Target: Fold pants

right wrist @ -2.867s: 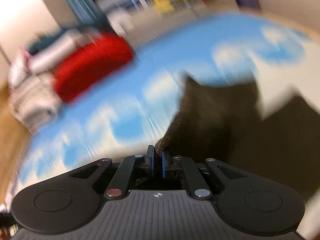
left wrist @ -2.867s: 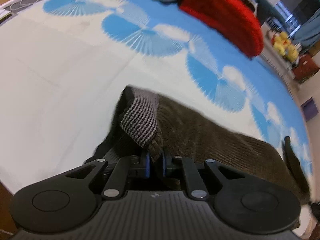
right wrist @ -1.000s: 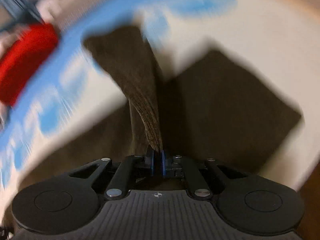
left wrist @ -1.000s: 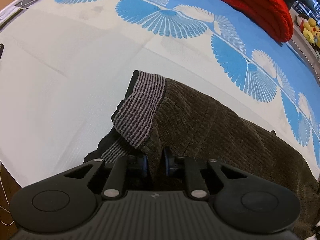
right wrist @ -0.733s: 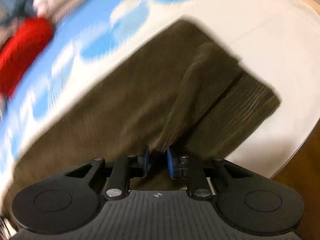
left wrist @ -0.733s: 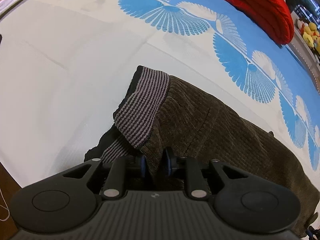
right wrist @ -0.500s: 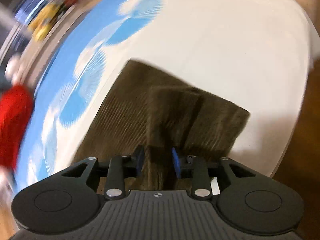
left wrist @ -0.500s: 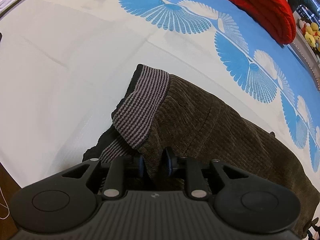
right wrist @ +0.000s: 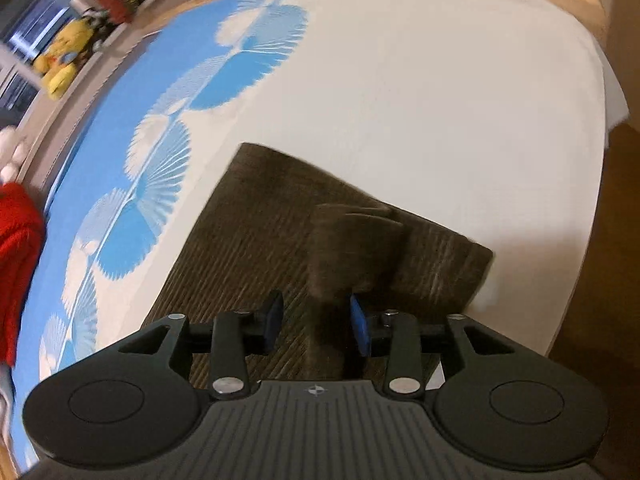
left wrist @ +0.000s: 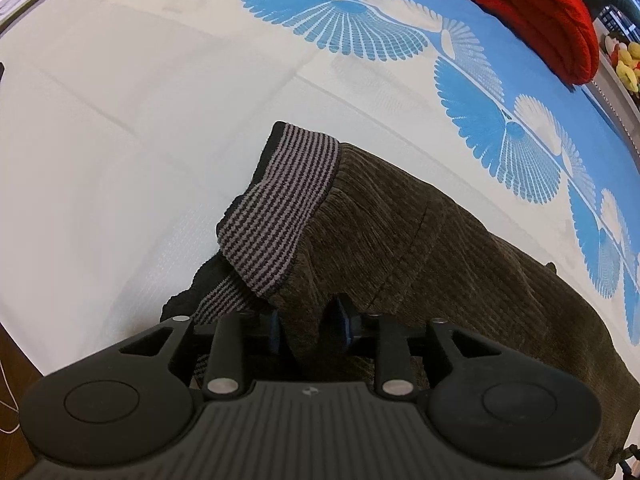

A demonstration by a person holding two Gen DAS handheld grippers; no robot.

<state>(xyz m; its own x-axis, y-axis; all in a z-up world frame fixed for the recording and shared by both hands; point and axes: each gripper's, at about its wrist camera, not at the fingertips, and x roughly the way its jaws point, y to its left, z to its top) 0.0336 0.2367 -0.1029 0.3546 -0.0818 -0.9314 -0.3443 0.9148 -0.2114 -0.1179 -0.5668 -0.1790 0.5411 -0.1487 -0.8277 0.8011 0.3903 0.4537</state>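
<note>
Dark brown ribbed pants (left wrist: 420,240) lie on the bed, their grey-and-black striped waistband (left wrist: 280,204) folded up in the left wrist view. My left gripper (left wrist: 307,322) sits low at the waist, its jaws opening. A fold of brown cloth stands loosely between the pads, with a gap on the right side. In the right wrist view the pants (right wrist: 248,232) lie flat with a raised hump of cloth (right wrist: 352,240) at the leg end. My right gripper (right wrist: 316,322) is over them, its jaws opening. That hump runs between the pads, near the right one.
The bed sheet (left wrist: 120,120) is white near me and blue with fan shapes further off. A red knit item (left wrist: 520,8) lies at the far side. Yellow plush toys (right wrist: 64,60) sit beyond the bed. The bed's edge and wooden floor (right wrist: 600,280) are close on the right.
Both grippers have widened and let go of the cloth. The right one swung across and laid the leg end down on the pants. The left one has hardly moved.
</note>
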